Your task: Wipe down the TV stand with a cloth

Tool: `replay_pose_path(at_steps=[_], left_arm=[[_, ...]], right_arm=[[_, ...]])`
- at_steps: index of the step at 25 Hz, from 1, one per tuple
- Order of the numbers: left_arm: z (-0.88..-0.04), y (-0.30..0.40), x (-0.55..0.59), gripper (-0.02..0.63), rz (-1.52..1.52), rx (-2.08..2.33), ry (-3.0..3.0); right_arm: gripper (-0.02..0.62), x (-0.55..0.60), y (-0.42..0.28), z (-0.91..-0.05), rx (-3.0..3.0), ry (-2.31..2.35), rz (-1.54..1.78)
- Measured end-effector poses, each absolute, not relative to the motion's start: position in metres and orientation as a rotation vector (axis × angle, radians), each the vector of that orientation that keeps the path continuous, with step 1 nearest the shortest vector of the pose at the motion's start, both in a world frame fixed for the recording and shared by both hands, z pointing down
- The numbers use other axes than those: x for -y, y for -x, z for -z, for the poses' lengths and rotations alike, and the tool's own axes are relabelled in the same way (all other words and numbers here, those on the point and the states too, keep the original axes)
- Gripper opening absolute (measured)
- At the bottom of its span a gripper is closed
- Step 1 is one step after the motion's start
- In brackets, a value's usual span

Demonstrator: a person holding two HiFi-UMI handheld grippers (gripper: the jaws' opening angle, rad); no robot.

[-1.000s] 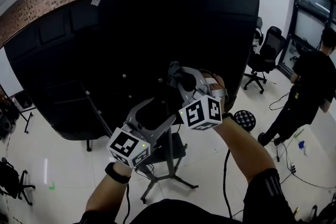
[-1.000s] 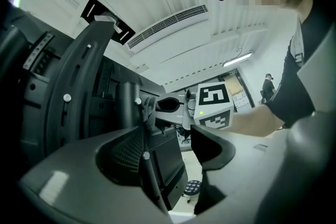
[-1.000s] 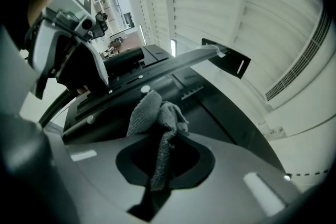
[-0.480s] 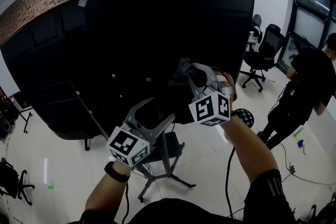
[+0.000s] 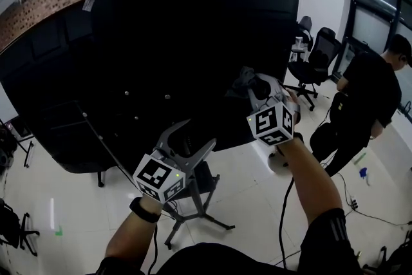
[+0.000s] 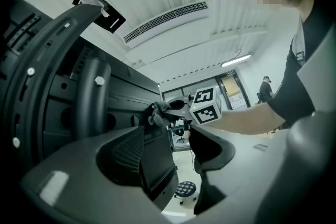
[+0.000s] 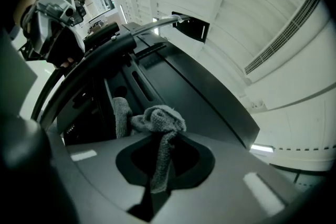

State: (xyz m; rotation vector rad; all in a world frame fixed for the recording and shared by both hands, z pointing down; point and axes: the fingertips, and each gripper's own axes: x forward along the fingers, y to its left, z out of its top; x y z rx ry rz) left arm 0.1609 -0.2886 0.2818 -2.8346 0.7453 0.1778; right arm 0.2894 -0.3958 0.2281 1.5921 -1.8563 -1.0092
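The big black TV (image 5: pixel 161 42) shows its back on a wheeled stand (image 5: pixel 196 206). My right gripper (image 5: pixel 250 84) is shut on a grey cloth (image 5: pixel 242 79) and presses it against the lower right of the TV's back. In the right gripper view the cloth (image 7: pixel 157 123) bunches out between the jaws (image 7: pixel 160 165), beside the stand's dark bracket (image 7: pixel 100 55). My left gripper (image 5: pixel 198 133) stands open and empty just below the TV's bottom edge, near the stand's column. In the left gripper view its jaws (image 6: pixel 170 157) are wide apart, and the cloth (image 6: pixel 157 113) shows beyond them.
A person in black (image 5: pixel 364 93) stands at the right on the white tiled floor. Office chairs (image 5: pixel 318 55) sit behind by the windows. Cables (image 5: pixel 360 216) trail over the floor at the right. The stand's legs (image 5: pixel 212 222) spread below my left gripper.
My right gripper has carried the cloth rightward and a little up along the TV's back. The left gripper has barely shifted. The person at the right has stepped nearer.
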Motion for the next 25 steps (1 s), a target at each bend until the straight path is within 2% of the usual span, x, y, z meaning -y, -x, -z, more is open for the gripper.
replay_pose_path(at_steps=[4, 9, 15, 20, 25], left_arm=[[-0.287, -0.155, 0.289, 0.299, -0.175, -0.774, 2.836], [-0.288, -0.137, 0.289, 0.298, -0.185, -0.83, 2.829], [-0.288, -0.112, 0.28, 0.298, -0.187, -0.91, 2.808], [-0.293, -0.096, 0.281, 0.296, -0.167, -0.966, 2.804], [-0.301, -0.094, 0.285, 0.297, -0.165, -0.974, 2.812]], right_arm=[[0.02, 0.376, -0.264, -0.223, 1.87, -1.547, 1.12], [0.02, 0.353, -0.199, -0.224, 1.969, -1.403, 1.24], [0.02, 0.354, -0.139, -0.253, 2.104, -1.259, 1.193], [0.02, 0.375, -0.121, -0.277, 2.136, -1.213, 1.125], [0.02, 0.384, -0.131, -0.282, 2.119, -1.235, 1.117]])
